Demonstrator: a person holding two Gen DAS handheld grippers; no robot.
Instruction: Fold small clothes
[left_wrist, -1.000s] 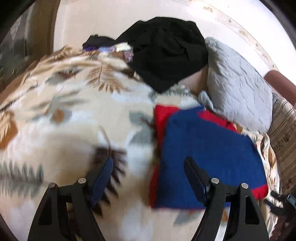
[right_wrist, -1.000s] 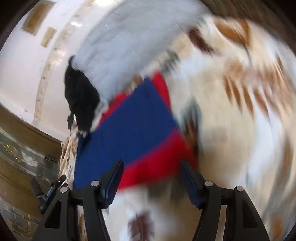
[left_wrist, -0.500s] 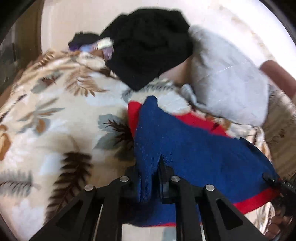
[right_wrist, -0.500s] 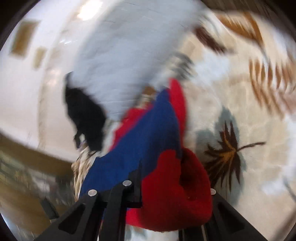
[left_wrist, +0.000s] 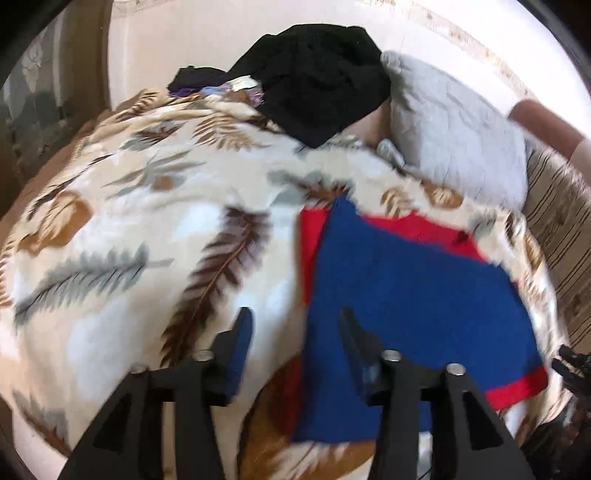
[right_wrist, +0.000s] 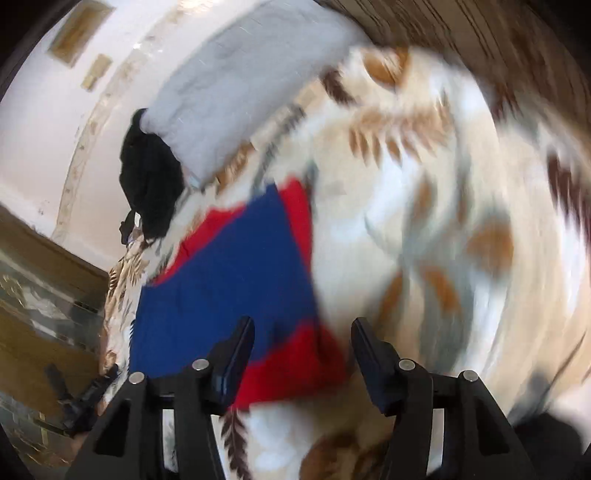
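A small blue garment with red trim (left_wrist: 413, 295) lies flat and folded on the leaf-patterned blanket (left_wrist: 129, 229). My left gripper (left_wrist: 295, 325) is open and empty, above the garment's left edge. In the right wrist view the same garment (right_wrist: 229, 288) lies ahead. My right gripper (right_wrist: 301, 332) is open and empty, over its red hem at the near corner. The right wrist view is blurred by motion.
A black garment pile (left_wrist: 317, 77) and a grey pillow (left_wrist: 454, 133) sit at the far side by the wall. A striped sofa edge (left_wrist: 561, 221) runs along the right. The left gripper's tip (right_wrist: 81, 391) shows at lower left in the right wrist view.
Both grippers were shut on the garment half a second ago, lifting its edges. Now both have opened and let go, and the garment lies flat.
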